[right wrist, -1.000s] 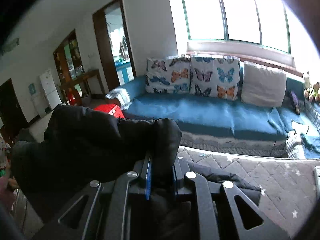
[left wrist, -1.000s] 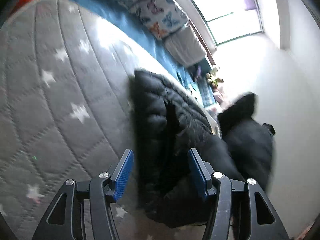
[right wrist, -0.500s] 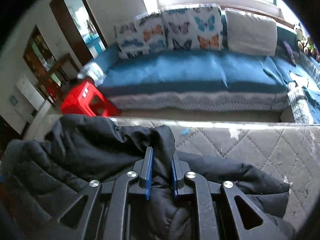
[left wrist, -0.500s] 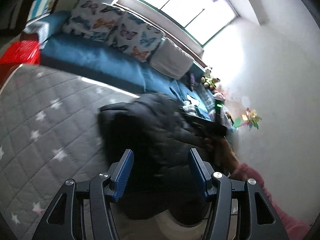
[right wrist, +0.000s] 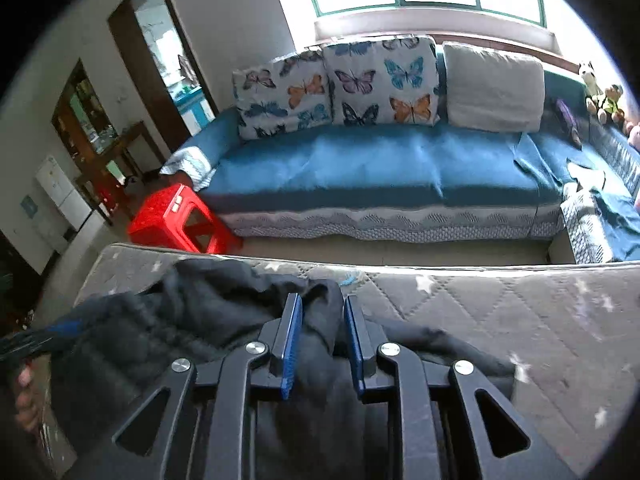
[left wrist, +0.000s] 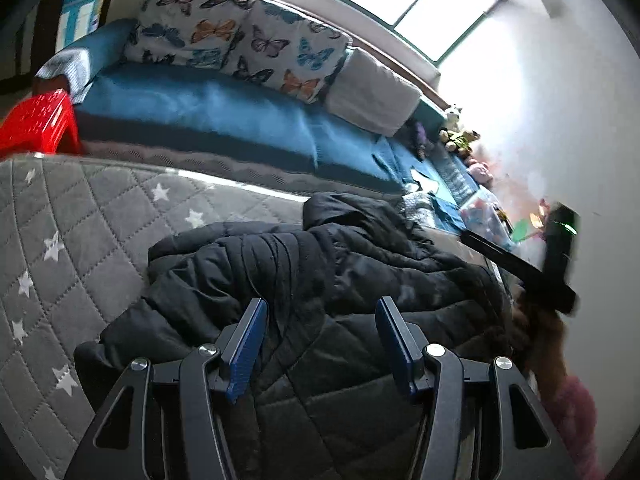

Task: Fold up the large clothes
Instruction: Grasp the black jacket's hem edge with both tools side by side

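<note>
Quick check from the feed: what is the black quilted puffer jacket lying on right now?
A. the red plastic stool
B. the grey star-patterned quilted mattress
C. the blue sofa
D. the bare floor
B: the black quilted puffer jacket is spread on the grey star-patterned quilted mattress, in front of the blue sofa.

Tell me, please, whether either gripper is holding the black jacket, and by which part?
Neither. The right gripper is opening around a raised fold of the black jacket, letting it go; the left gripper hangs open above it.

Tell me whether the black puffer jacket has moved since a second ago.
Yes. The black puffer jacket, which hung above the grey star-quilted mattress in the right wrist view, now lies on it; the right gripper is opening around a fold.
</note>
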Available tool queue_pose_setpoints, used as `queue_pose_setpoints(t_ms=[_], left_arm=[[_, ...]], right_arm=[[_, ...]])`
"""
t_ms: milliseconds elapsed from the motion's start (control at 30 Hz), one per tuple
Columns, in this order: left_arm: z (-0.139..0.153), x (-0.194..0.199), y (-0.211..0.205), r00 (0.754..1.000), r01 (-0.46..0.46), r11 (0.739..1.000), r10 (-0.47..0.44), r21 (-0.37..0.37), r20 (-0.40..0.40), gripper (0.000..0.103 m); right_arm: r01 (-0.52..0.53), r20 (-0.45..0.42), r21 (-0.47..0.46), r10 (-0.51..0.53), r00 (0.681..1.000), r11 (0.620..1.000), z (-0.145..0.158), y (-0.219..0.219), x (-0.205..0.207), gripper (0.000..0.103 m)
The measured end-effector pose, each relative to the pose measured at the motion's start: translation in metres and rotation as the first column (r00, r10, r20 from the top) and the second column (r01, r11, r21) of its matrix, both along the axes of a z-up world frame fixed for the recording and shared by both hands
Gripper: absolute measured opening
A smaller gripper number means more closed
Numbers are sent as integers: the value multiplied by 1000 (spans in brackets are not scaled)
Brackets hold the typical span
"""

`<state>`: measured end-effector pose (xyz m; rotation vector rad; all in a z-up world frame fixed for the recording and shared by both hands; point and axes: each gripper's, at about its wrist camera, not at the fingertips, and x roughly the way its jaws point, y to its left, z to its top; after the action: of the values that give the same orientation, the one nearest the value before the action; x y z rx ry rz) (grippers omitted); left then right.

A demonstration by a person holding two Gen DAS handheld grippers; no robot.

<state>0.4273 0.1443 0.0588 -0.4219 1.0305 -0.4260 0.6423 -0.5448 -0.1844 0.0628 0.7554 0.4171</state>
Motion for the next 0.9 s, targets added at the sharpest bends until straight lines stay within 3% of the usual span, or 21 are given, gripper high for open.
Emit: queue_pose_setpoints(t_ms=[167,367,500,667,900], left_arm=[[-11,5,5,999,-39,999,39,-8,-2,61],[-32,20,-7,999,-40,994,41,98,-16,60],[-52,26,-1,998,-48,997,51,66,-48,58],[-70,33,13,993,-80,996,77,-31,-91,55],[-69,26,2,997,-56,997,58,48,-44,55]], right_arm=[[-38,-40,-51,36,999,998,-14,-4,-13,24],[4,-99,-24,-7,995,1000,-46,-11,10,24],[8,-116,-44,-13,993,999,-56,-8,21,24],[19,-97,-60,-25,995,998,-67,-7,25,23],[31,-33,-109,-35,999,994,-50,-4,10,23]])
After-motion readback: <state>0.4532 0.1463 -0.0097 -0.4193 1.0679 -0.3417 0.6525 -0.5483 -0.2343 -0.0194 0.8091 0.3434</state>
